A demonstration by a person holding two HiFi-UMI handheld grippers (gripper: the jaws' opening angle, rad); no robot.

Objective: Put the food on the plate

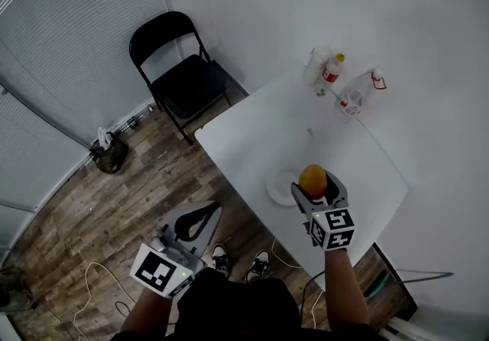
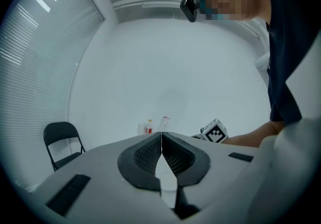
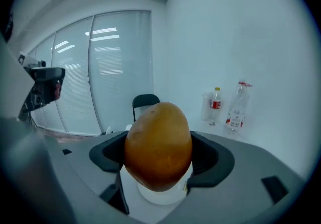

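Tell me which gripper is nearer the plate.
Right. The right gripper holds the fruit just over the plate. The left gripper hangs beyond the table edge, above the floor, jaws shut and empty.

Your right hand-held gripper [image 3: 158,155] is matt grey plastic with black ribbed pads [image 3: 108,153], and your left hand-held gripper [image 2: 161,140] has the same finish. The oval orange-brown piece of food [image 3: 158,137] has smooth, faintly speckled skin with a dull sheen. The round white plate [image 1: 276,188] looks smooth, and the white bench [image 1: 252,129] smooth and matt. The floor [image 1: 114,202] shows wood-grain planks. The clear bottles [image 1: 353,95] look plastic.
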